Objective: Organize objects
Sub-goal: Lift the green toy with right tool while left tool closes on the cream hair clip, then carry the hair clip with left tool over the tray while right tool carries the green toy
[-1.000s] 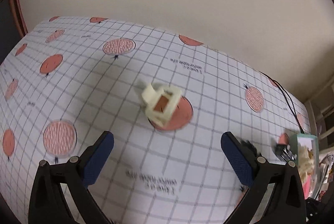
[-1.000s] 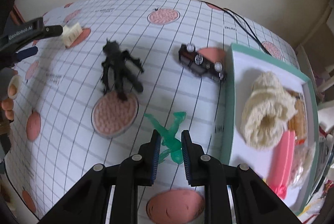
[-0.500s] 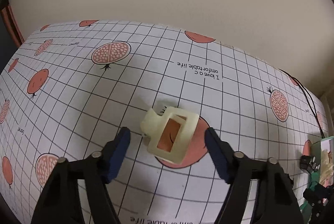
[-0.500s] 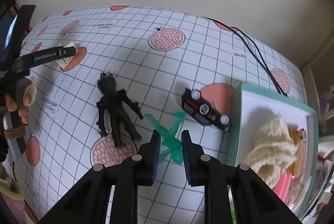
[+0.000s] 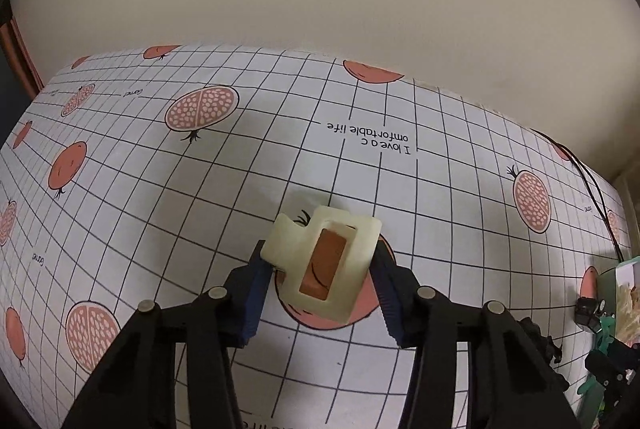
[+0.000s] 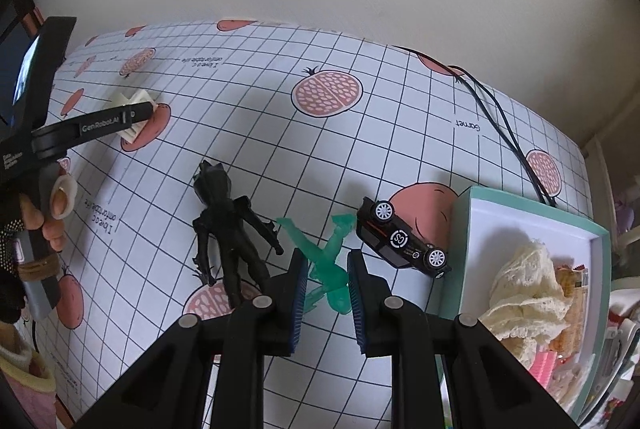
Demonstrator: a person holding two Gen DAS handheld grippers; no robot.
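Observation:
A cream hair claw clip (image 5: 320,229) lies on a red fruit print of the gridded tablecloth (image 5: 200,197). My left gripper (image 5: 322,253) has its blue pads pressed against the clip's two sides; in the right wrist view it shows at the far left (image 6: 120,117) over the clip (image 6: 138,97). My right gripper (image 6: 326,257) is shut on a translucent green figure (image 6: 332,275), held above the cloth. A black figure (image 6: 224,225) lies just left of it and a black toy car (image 6: 404,241) lies on its side just right.
A white box with a teal rim (image 6: 600,237) sits at the right, holding a cream lace cloth (image 6: 524,289), pink items and packets. A black cable (image 6: 500,117) runs along the back. A hand (image 6: 52,205) holds the left gripper. A wall backs the table.
My left gripper has moved forward and closed from wide open onto the clip. The right gripper stays shut on the green figure and has drawn back and tilted up.

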